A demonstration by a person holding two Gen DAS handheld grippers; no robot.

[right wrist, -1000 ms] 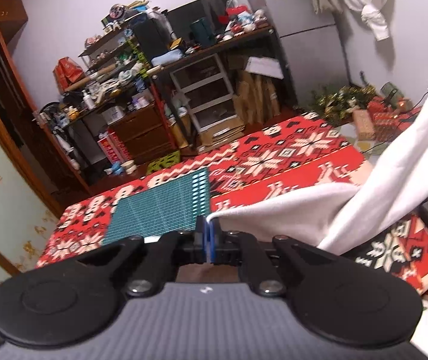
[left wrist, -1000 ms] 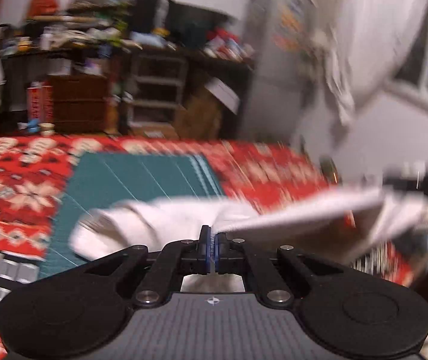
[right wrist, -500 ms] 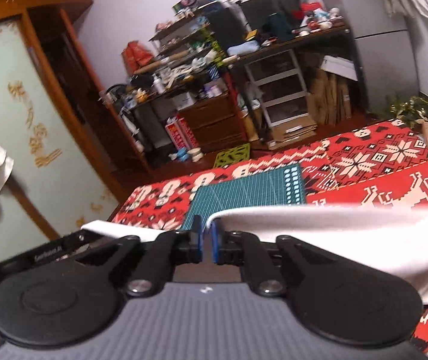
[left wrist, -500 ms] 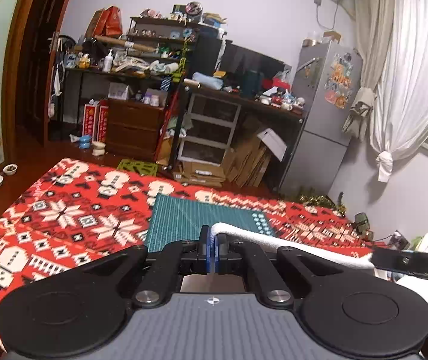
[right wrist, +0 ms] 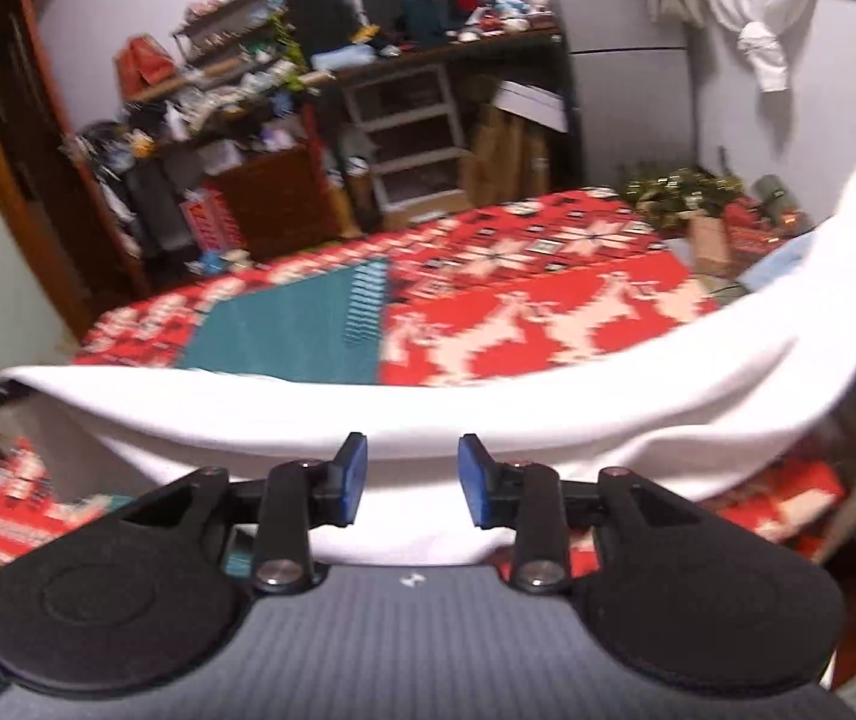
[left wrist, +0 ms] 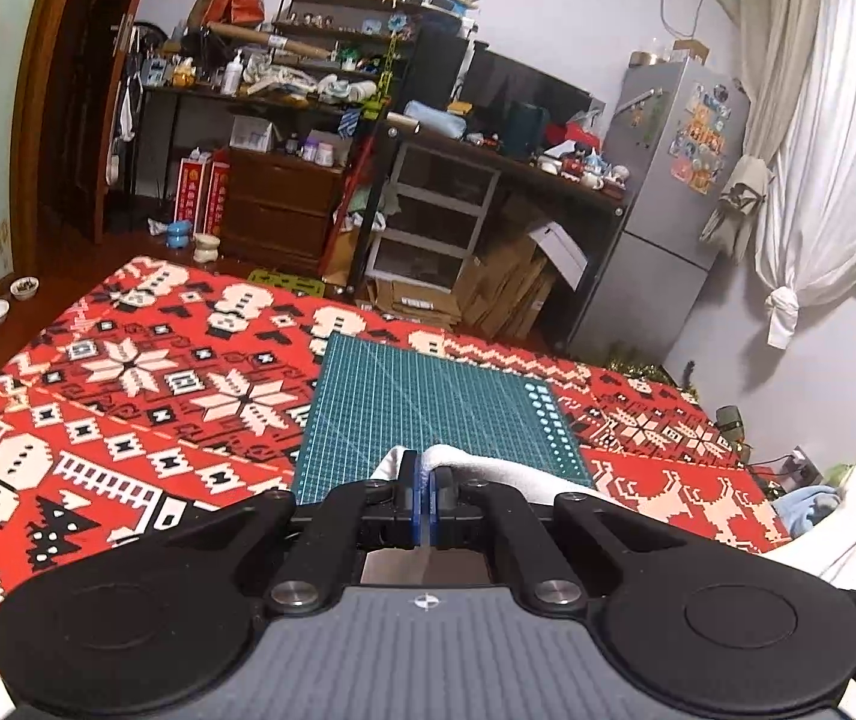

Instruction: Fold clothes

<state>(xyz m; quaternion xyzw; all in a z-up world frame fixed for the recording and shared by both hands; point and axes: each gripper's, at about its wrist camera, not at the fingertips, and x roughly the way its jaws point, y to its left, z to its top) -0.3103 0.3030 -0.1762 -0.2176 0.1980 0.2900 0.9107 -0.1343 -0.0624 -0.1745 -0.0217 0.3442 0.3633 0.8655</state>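
Observation:
A white garment (right wrist: 488,414) hangs in the air as a long sagging band across the right wrist view, above the red patterned cloth (right wrist: 548,324). My left gripper (left wrist: 426,474) is shut on one end of the white garment (left wrist: 488,468), which trails off to the right toward a white fold (left wrist: 848,528). My right gripper (right wrist: 409,474) is open, its blue pads (right wrist: 351,480) apart just below the garment's edge with nothing pinched. The left gripper's dark tip shows at the far left edge of the right wrist view.
A green cutting mat (left wrist: 428,402) lies in the middle of the red patterned cloth (left wrist: 128,372). Behind stand cluttered shelves (left wrist: 320,60), a desk with drawers (left wrist: 440,210), a fridge (left wrist: 662,180) and white curtains (left wrist: 818,150). Small bowls (left wrist: 8,300) sit on the floor at left.
My right gripper has opened and let go of the white garment, which now sags in front of it. The left gripper stays shut on its end and the view has tipped slightly down.

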